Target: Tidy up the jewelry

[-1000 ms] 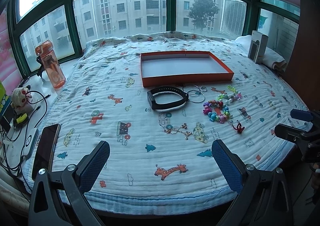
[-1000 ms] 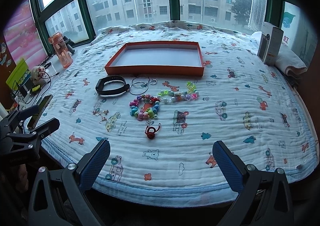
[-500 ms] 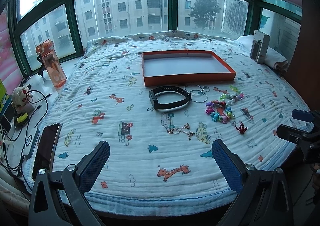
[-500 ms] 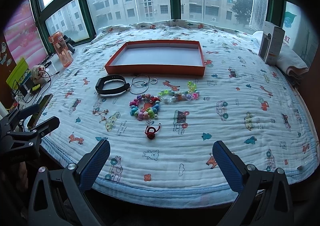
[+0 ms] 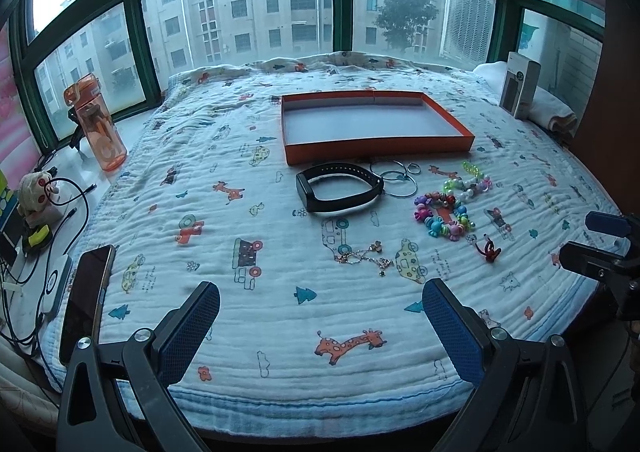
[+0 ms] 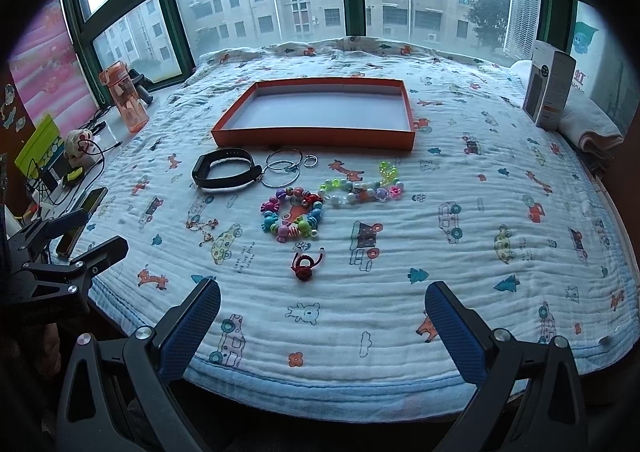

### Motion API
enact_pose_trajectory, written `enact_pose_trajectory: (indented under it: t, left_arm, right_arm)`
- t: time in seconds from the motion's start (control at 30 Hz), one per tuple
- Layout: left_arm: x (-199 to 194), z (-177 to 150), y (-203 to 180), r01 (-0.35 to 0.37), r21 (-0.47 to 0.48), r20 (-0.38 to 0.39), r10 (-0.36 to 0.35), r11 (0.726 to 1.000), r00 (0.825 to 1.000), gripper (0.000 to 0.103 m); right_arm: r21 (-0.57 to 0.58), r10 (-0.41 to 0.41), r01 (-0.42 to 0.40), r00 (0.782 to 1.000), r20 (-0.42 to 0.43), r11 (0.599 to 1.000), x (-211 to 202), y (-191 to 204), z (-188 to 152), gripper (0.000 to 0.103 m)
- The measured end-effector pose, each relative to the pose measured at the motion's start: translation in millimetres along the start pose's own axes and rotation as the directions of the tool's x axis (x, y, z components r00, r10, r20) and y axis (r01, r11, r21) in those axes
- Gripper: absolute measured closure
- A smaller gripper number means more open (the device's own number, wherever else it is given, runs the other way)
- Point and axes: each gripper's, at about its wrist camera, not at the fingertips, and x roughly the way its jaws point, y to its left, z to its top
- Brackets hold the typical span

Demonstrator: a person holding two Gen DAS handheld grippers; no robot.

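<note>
An empty orange tray (image 5: pixel 456 142) (image 6: pixel 312 140) lies on the printed quilt. In front of it lie a black wristband (image 5: pixel 338 192) (image 6: pixel 224 173), silver hoops (image 5: pixel 394 180) (image 6: pixel 282 170), a colourful bead bracelet (image 5: pixel 442 218) (image 6: pixel 294 216), a pale bead bracelet (image 6: pixel 362 188) (image 5: pixel 466 182), a thin gold chain (image 5: pixel 364 256) (image 6: pixel 202 226) and a red ring (image 6: pixel 304 266) (image 5: pixel 489 250). My left gripper (image 5: pixel 320 326) is open and empty at the quilt's near edge. My right gripper (image 6: pixel 322 326) is open and empty, just short of the red ring.
An orange water bottle (image 5: pixel 96 124), cables and a small toy (image 5: pixel 38 188) sit on the left sill. A dark phone (image 5: pixel 86 302) lies at the quilt's left edge. A white-and-black box (image 6: pixel 550 88) and folded towel (image 6: pixel 588 128) stand at the right.
Both views have crept slightly; the left gripper drifted a little left, so the items sit slightly further right. Both grippers stay open and empty.
</note>
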Motion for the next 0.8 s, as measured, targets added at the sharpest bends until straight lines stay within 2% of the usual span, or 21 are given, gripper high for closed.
enact_pose_trajectory:
  t: [0.1, 0.43, 0.57, 0.8]
  left_arm:
    - [6, 2, -4, 0.008, 0.016, -0.009, -0.008, 1.000, 1.000, 0.000]
    - [43, 17, -11, 0.094, 0.064, -0.048, -0.091, 0.994, 0.995, 0.029]
    - [58, 24, -11, 0.136, 0.079, -0.055, -0.132, 0.987, 0.990, 0.032]
    - [86, 32, -19, 0.212, 0.143, -0.091, -0.201, 0.967, 0.975, 0.056]
  right_arm:
    - [-0.005, 0.007, -0.007, 1.000, 0.002, 1.000, 2, -3, 0, 0.000]
    - [0.021, 0.034, -0.034, 0.999, 0.006, 0.999, 9, -11, 3, 0.000]
    - [0.020, 0.051, -0.051, 0.999, -0.003, 0.999, 15, -14, 3, 0.000]
    - [-0.002, 0.076, -0.076, 0.997, -0.020, 0.997, 28, -11, 3, 0.000]
